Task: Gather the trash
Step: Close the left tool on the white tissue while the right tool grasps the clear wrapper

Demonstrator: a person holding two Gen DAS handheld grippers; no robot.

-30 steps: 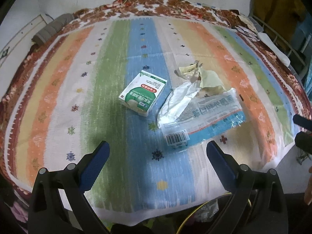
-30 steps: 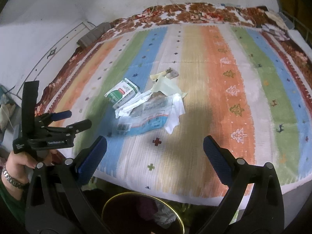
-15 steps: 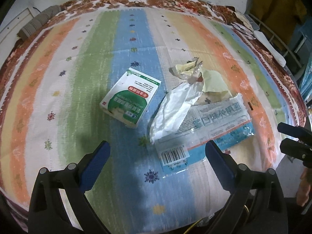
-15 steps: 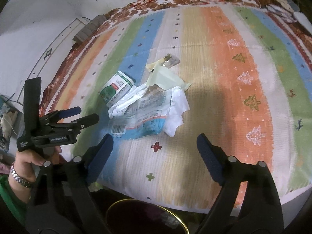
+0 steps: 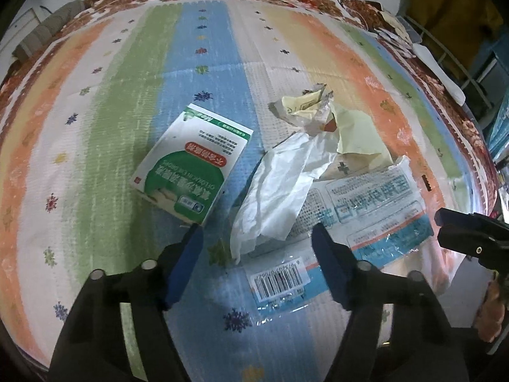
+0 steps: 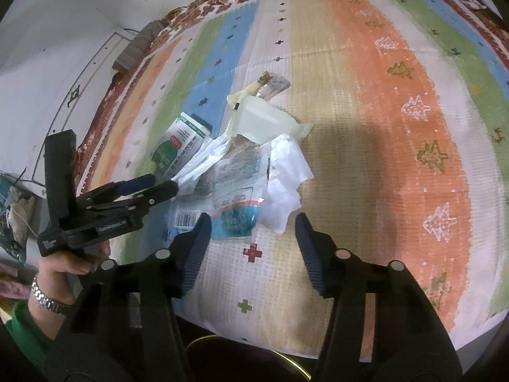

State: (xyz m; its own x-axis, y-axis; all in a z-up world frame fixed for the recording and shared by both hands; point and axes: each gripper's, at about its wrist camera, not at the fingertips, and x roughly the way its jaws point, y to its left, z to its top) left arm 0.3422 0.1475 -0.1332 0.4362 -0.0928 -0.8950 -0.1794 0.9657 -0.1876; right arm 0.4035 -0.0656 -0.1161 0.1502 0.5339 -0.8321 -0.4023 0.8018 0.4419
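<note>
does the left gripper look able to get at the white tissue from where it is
Probably yes. The left gripper is open with its jaws straddling the near end of the white tissue, which lies on top of the plastic wrapper with nothing covering it.

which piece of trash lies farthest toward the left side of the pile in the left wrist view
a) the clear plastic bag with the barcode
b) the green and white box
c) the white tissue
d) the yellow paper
b: the green and white box lies on the blue stripe left of the white tissue, while the clear plastic bag with the barcode and the yellow paper sit further right.
</note>
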